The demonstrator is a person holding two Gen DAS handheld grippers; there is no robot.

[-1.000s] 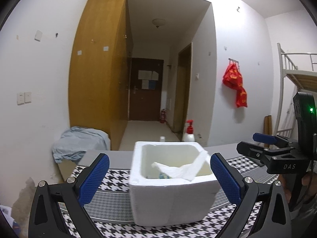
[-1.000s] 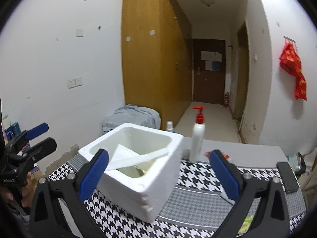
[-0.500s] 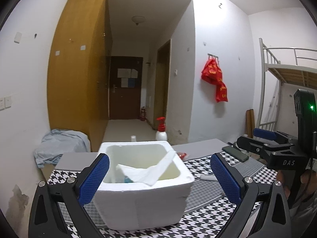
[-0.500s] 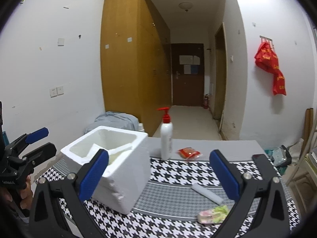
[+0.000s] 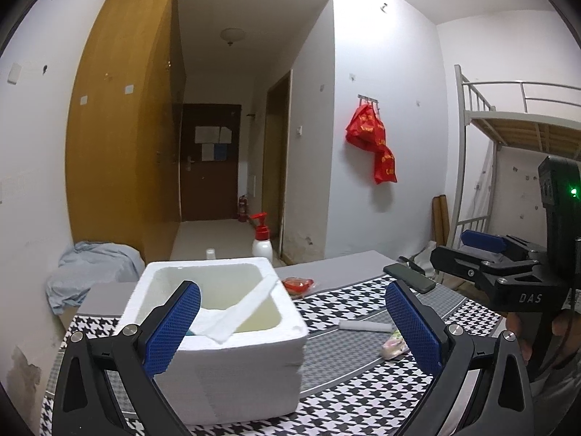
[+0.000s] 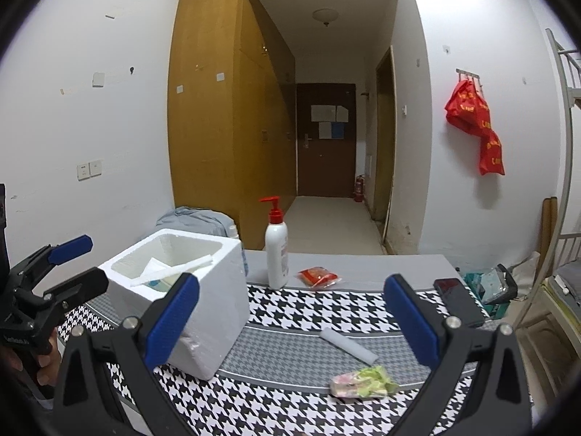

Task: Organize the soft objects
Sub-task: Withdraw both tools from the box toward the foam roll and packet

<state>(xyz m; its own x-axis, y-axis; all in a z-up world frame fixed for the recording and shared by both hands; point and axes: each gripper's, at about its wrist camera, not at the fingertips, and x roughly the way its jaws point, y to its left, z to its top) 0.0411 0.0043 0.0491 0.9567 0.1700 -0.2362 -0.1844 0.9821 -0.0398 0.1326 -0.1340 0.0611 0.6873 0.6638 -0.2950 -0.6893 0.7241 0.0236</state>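
A white foam box (image 5: pixel 225 356) stands on the houndstooth cloth, also in the right wrist view (image 6: pixel 203 290). A white cloth strip (image 5: pixel 239 312) lies across its opening, with something blue beneath. A white roll (image 6: pixel 348 345), a green-pink soft packet (image 6: pixel 363 385) and a red packet (image 6: pixel 317 277) lie on the cloth to the box's right. My left gripper (image 5: pixel 290 323) is open and empty, just in front of the box. My right gripper (image 6: pixel 290 318) is open and empty, above the cloth near the roll.
A white pump bottle with a red top (image 6: pixel 276 254) stands behind the box. A black phone (image 6: pixel 457 301) lies at the table's right edge. The houndstooth cloth (image 6: pixel 326 305) covers the table. A bunk bed (image 5: pixel 519 138) stands at the right.
Both views have swung to the right. The box has shifted left in both, and the roll, green-pink packet and phone have come into view. Both grippers stay open.
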